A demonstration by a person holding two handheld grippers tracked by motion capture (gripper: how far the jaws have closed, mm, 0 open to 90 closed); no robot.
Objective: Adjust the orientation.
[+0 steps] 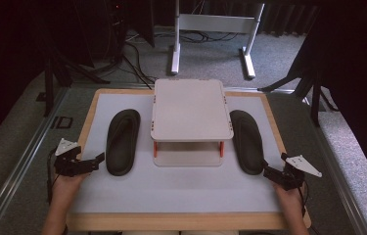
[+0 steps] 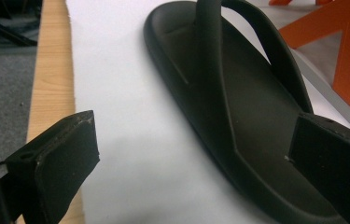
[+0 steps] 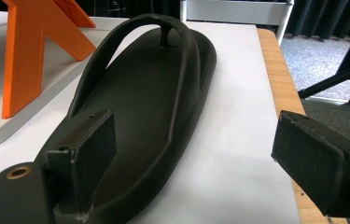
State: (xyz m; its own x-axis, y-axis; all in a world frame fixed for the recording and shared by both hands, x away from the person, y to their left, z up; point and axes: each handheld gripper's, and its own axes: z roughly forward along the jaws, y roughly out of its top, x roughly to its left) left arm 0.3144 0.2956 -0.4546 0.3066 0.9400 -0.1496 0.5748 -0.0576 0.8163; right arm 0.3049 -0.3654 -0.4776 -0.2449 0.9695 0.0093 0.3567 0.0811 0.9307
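Lining up on 2 flip-flops

I hold the left gripper [image 1: 99,159] and right gripper [image 1: 266,170] with jaws apart at the heels of the left flip-flop [image 1: 122,141] and right flip-flop [image 1: 247,140], flanking the shoe rack [image 1: 191,110], ready to grasp.

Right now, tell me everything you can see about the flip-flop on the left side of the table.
The left flip-flop is dark, matte and rubbery, with a Y-shaped strap over a smooth footbed. It lies flat, sole down, on the white mat, lengthwise beside the small shelf. The left hand-held gripper is open at its heel end; nothing grips it.
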